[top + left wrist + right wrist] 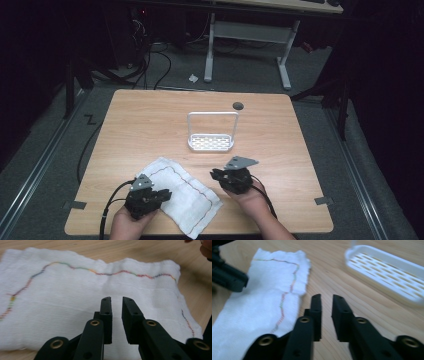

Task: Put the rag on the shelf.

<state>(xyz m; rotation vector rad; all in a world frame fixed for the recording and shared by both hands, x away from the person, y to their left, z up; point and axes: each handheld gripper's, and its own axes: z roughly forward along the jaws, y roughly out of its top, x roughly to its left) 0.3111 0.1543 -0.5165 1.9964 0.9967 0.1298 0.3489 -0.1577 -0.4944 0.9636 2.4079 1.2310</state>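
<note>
On the near half of the wooden table [150, 115] a white cloth [182, 192] is lying flat, folded into a long band with a wavy coloured stitch line along its border. Its long axis is running diagonally, from far-left to near-right in the high view. Left gripper [159, 196] is hovering over the cloth's near-left part, jaws pointing across the fabric toward the stitched far edge; in the left gripper view the left gripper [116, 305] is showing a narrow gap between the jaws, nothing in it, pads not pinching the cloth [75, 295]. Right gripper [216, 175] is sitting just off the cloth's right edge, over bare wood; in the right gripper view the right gripper [327, 302] is also showing a slim gap, nothing between the jaws, the cloth [269, 290] lying to their left and a white slotted rack [387, 267] ahead to the right. Rack [211, 142] with its tall loop handle is standing near the table's middle, well apart from the cloth.

Judging: left hand is nearer, already above the fabric; right one is needing a short sideways shift left to reach the edge. Likely grab is at the band's two ends, so jaws would be needing to spread first.
</note>
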